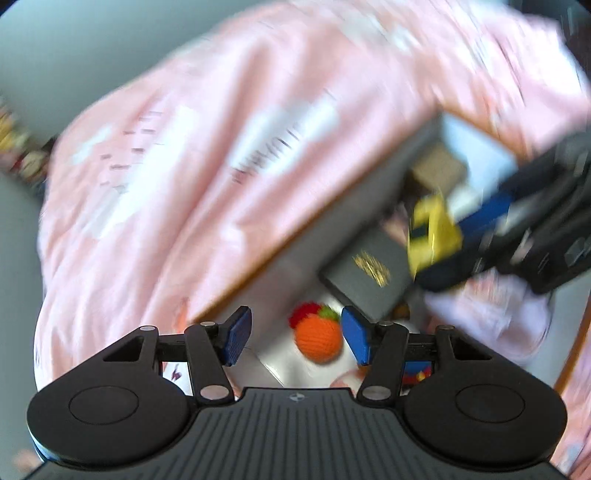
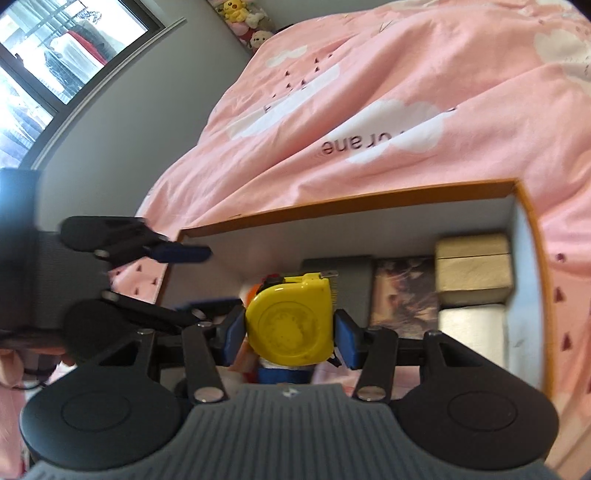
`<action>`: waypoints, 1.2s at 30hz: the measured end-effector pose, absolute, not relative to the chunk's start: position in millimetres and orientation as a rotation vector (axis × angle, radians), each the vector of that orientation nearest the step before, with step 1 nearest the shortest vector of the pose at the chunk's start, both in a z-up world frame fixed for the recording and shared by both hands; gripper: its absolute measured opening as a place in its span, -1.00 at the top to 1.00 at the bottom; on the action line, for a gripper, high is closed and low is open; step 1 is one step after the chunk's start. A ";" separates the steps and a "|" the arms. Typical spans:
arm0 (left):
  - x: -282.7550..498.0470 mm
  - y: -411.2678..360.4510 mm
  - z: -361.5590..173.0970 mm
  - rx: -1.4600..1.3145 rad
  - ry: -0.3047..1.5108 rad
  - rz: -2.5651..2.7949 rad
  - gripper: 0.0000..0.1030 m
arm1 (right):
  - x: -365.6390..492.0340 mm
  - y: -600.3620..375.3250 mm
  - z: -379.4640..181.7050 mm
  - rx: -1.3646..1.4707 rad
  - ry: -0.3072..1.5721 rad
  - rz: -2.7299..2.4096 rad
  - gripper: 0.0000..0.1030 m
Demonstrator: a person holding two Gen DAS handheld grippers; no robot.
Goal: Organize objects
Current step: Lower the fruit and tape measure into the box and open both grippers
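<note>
The tape measure (image 2: 291, 325), yellow and round-bodied, sits clamped flat-side-up between the two blue pads of the right gripper (image 2: 291, 332), its metal tab pointing away toward the far wall of the box; the pads press on its left and right edges, a hold that keeps the case level and the face clear. It hangs over the open box (image 2: 532, 229), an orange-rimmed container with white inner walls resting on the pink quilt (image 2: 369, 110), so the judgement is that the tape measure is being carried in to be set down among the contents. Those contents line the far side: a grey box (image 2: 343, 267), a picture-covered box (image 2: 404, 295), a tan box (image 2: 472, 266) and a white one (image 2: 469, 328) stacked against the right wall, which leaves the near floor of the box as the likely free spot. The left gripper (image 1: 295, 339) stands open with nothing between its pads, hovering at the left rim, apparently kept clear of the drop. Below it lies an orange knitted ball (image 1: 318, 338) with a red and green tuft, beside a dark case with a gold mark (image 1: 369, 275). The left wrist view is blurred, so finer detail there cannot be confirmed. Plush toys (image 2: 243, 18) sit in the far corner by the window (image 2: 55, 62).
</note>
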State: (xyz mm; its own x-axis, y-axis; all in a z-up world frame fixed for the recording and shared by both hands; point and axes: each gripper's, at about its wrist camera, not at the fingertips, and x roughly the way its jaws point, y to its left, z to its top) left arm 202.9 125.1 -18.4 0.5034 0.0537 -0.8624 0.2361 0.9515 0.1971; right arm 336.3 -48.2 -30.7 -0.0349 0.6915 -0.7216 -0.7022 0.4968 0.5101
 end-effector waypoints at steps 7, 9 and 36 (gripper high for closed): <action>174.1 186.2 13.8 -0.031 0.861 0.055 -0.30 | 321.4 -4.8 -33.7 0.024 1.223 1.223 -0.03; 207.3 178.4 23.2 -0.086 0.835 0.097 -0.31 | 316.2 10.1 -38.5 0.021 1.254 1.241 -0.03; 207.2 186.6 -4.6 -0.247 0.826 0.161 -0.36 | 306.2 49.3 -65.8 -0.004 1.313 1.167 -0.13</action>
